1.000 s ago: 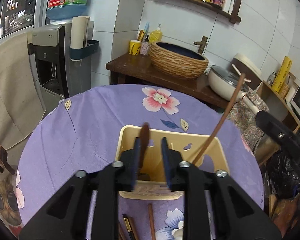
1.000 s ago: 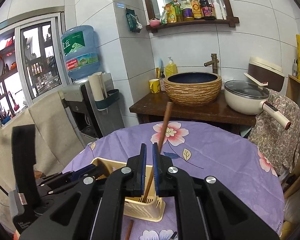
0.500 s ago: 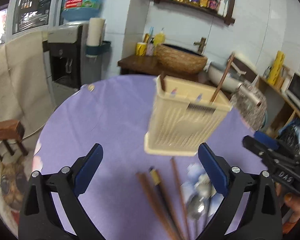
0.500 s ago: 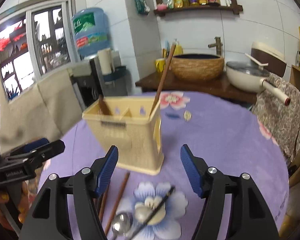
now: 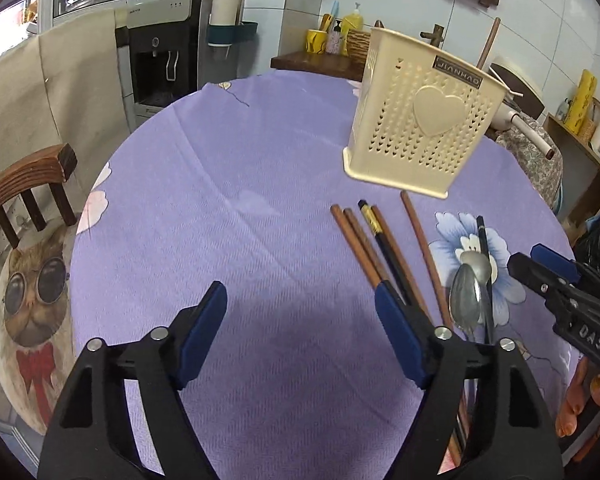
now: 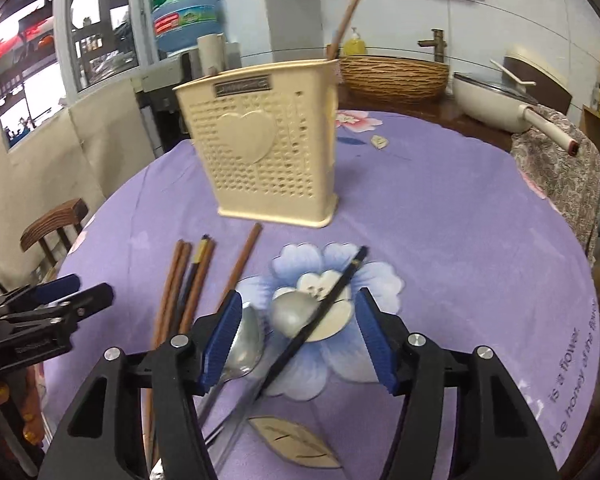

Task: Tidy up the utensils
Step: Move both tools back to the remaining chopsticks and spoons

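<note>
Right gripper [image 6: 298, 332]: jaws spread and empty after narrowing a little; hovering over the spoons and the black chopstick.
Left gripper [image 5: 300, 334]: jaws spread wide, nothing between them, likewise just narrowed a touch; over bare cloth, with the chopstick bundle just beside its right pad.
Spoons [image 6: 296, 314]: two metal ones, lying side by side on the blue flower print, bowls towards the holder, handles running back under the right gripper. Probably light but slick and rounded; best pinched across the flat handle rather than the bowl, since the bowl likely slides out of flat pads.
Black chopstick [image 6: 320, 316]: lying aslant over one spoon bowl, so partly raised off the cloth. Thin, stiff, light; likely easiest taken where it bridges the spoon, though lifting it may nudge that spoon.
Brown chopsticks [image 6: 182, 288]: a tight bundle with one dark gold-banded stick among them, flat on the cloth, left of the spoons. Stiff, smooth, prone to roll; hard to take singly while touching.
Single brown chopstick [image 6: 240, 266]: apart from the bundle, tip near the holder's base. Free on both sides, so probably the cleanest pick, gripped at mid-length.
Tablecloth [image 6: 460, 220]: soft purple fabric; could bunch under pads pressed low.
Utensil holder [image 6: 266, 148]: cream perforated plastic, upright beyond the loose pieces, one brown stick already standing in it. Light, likely to tip if bumped at the rim.
</note>
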A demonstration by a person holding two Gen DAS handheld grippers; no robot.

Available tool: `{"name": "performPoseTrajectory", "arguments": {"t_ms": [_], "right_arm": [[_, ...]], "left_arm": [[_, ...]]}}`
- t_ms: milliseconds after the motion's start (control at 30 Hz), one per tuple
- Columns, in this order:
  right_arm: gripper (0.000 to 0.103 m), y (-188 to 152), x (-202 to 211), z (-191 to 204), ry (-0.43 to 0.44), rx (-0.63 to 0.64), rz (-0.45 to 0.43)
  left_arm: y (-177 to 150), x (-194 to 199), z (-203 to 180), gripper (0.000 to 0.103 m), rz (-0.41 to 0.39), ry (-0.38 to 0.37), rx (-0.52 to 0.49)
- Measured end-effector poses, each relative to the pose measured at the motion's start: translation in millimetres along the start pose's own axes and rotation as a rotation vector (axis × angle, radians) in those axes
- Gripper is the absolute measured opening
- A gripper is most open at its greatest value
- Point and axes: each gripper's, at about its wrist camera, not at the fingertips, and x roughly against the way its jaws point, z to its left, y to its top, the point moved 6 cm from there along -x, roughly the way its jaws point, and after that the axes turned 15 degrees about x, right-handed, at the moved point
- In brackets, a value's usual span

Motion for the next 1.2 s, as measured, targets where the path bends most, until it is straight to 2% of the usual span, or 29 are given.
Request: {"name": "performPoseTrajectory", "arguments": {"t_ms": [100, 333, 567, 767, 967, 1200], "right_arm": [[0.058, -2.9, -4.8, 20.3, 0.034, 0.045, 0.013], [0.057, -3.5, -18.5, 33.1, 0.006, 0.062, 0.05], [0.057, -1.6, -22.1, -4.3, -0.081, -0.013, 0.069], [0.057, -5.0, -27.7, -28.5, -0.088, -0.08, 0.087], [0.057, -9.3, -26.9, -32.7, -0.09, -0.082, 0.09], [0.057, -5.4, -26.5, -36.8, -0.102, -0.072, 0.084]], "left_arm": [[-3.3, 2.5, 6.9, 0.075, -0.005, 0.004, 0.028], [-7.5, 6.4, 20.5, 0.075, -0.003, 0.018, 0.067], [-4.2, -1.9, 9.4, 0.074, 0.017, -0.003, 0.053], [12.5, -17.3, -21.5, 0.073, 0.014, -0.007, -0.019], [12.7, -39.3, -38.3, 0.068, 0.028, 0.046, -0.091], [8.1, -53.2, -36.9, 0.066, 0.041, 0.085, -0.092]]}}
